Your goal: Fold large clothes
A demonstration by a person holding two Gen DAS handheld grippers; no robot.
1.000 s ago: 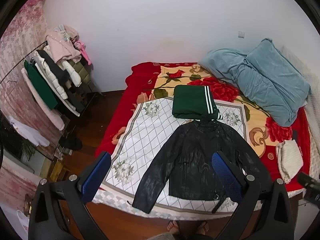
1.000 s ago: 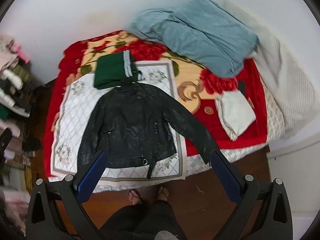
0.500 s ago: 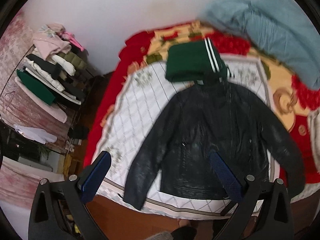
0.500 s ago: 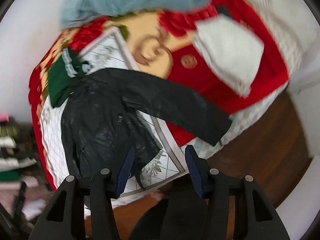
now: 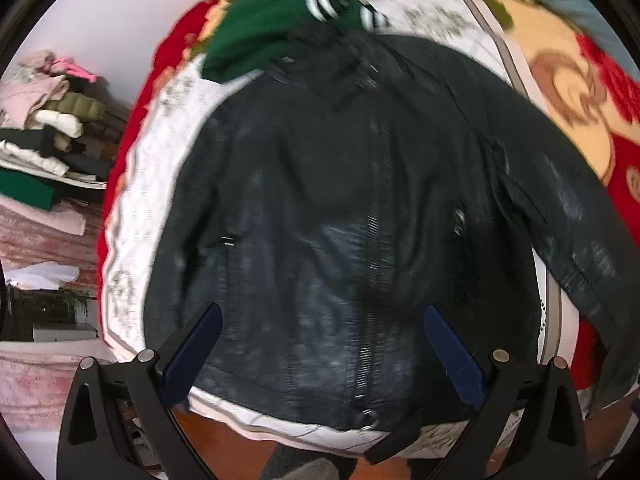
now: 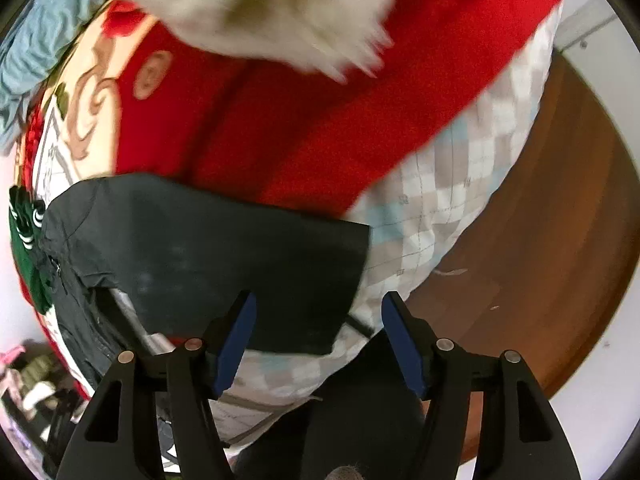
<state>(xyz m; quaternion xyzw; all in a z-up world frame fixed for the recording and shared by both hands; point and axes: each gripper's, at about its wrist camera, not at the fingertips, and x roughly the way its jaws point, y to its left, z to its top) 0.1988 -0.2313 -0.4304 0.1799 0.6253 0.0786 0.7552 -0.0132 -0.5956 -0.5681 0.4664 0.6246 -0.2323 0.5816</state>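
A black leather jacket (image 5: 340,208) lies spread front-up on a white patterned sheet (image 5: 144,184) on the bed, zip closed, sleeves out to both sides. My left gripper (image 5: 320,344) is open and empty, close above the jacket's lower hem. In the right wrist view the jacket's right sleeve (image 6: 224,248) reaches to the bed's edge. My right gripper (image 6: 316,340) is open and empty, just above the sleeve's cuff end.
A folded green garment with white stripes (image 5: 272,28) lies at the jacket's collar. A white fluffy item (image 6: 260,8) and a blue blanket (image 6: 36,48) lie on the red floral bedspread (image 6: 280,128). A clothes rack (image 5: 48,128) stands left. Wooden floor (image 6: 540,248) lies beside the bed.
Both grippers have moved down close to the bed. The left came over the jacket's body. The right swung to the right sleeve's cuff and narrowed its opening.
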